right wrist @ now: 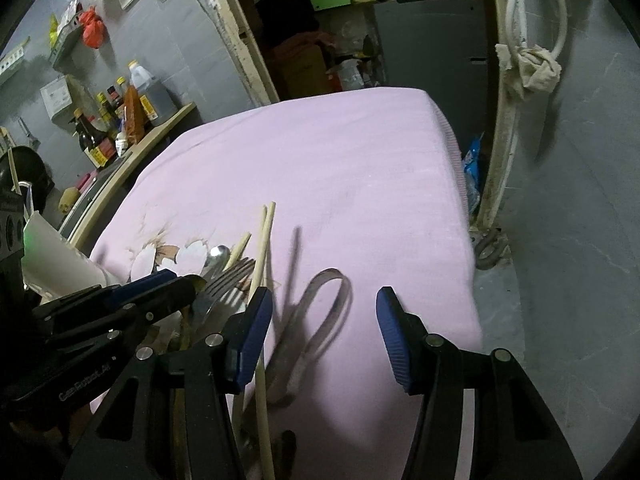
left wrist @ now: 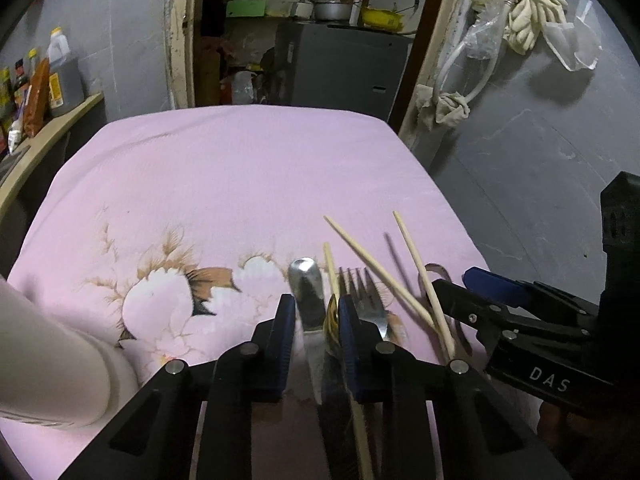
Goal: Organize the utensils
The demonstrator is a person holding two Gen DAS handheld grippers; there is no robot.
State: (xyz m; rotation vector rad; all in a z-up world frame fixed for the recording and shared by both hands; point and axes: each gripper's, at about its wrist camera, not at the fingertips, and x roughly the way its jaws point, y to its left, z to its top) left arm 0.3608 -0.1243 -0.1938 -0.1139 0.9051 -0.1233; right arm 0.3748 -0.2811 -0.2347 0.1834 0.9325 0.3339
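On the pink flowered cloth (left wrist: pixel 240 184) lies a steel table knife (left wrist: pixel 306 288). My left gripper (left wrist: pixel 316 316) is shut on its blade, with a gold-brown handle (left wrist: pixel 332 316) wedged against the right pad. A fork (left wrist: pixel 366 300) lies just right of that finger, and several wooden chopsticks (left wrist: pixel 376 272) cross beside it. In the right wrist view my right gripper (right wrist: pixel 324 328) stands open, astride looped metal tongs (right wrist: pixel 324 312); its pads are apart from them. The left finger (right wrist: pixel 256 328) rests by a chopstick (right wrist: pixel 264 248). My left gripper (right wrist: pixel 188 280) is over the fork (right wrist: pixel 228 280).
A white cylindrical object (left wrist: pixel 60 360) lies at the cloth's left edge. Sauce bottles (right wrist: pixel 120 112) stand on a counter at the left. Behind the table is a doorway with shelves (left wrist: pixel 320 12). Rags and a hose (left wrist: pixel 520 16) hang on the grey wall at the right.
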